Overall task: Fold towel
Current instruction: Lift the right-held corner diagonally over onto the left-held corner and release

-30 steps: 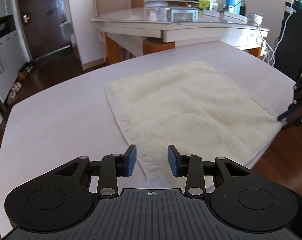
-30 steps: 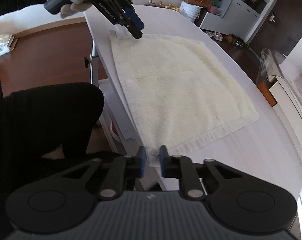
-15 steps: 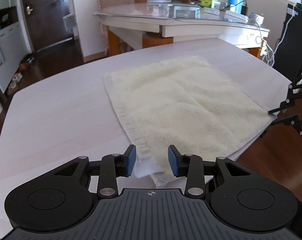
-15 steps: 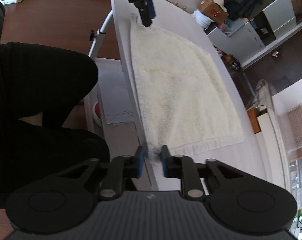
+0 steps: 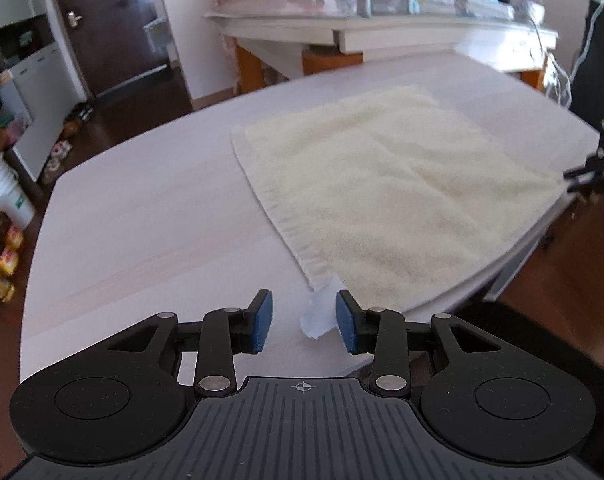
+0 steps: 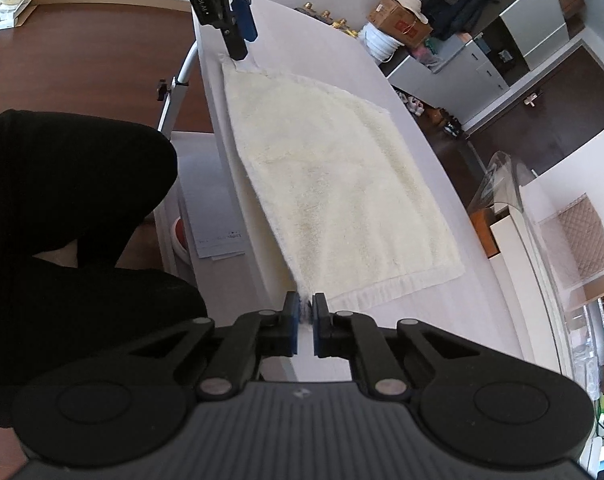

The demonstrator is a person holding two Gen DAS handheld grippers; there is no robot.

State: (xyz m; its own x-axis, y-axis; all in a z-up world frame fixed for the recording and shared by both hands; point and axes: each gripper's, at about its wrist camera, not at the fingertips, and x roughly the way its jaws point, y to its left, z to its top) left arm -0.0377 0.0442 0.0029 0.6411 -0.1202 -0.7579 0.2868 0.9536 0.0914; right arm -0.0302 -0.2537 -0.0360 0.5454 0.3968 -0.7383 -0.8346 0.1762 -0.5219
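A cream towel (image 5: 390, 184) lies spread flat on the white table (image 5: 141, 240), its near edge along the table's front edge. My left gripper (image 5: 304, 322) is open, its blue pads either side of the towel's near-left corner and white label (image 5: 318, 312). My right gripper (image 6: 306, 320) is shut on the towel's near-right corner; the towel (image 6: 334, 168) stretches away from it. The left gripper (image 6: 237, 36) shows at the far corner in the right wrist view. The right gripper (image 5: 594, 164) shows at the right edge of the left wrist view.
The person's black-clad legs (image 6: 73, 208) are beside the table's front edge. A second table (image 5: 382, 12) with an oven, kettle and boxes stands behind. Cabinets, a door (image 5: 113, 20) and floor clutter (image 5: 1, 240) are at the left.
My left gripper has pulled back slightly, so the towel corner and label now sit at its pad tips. My right gripper has closed tighter on its corner and pulled it taut.
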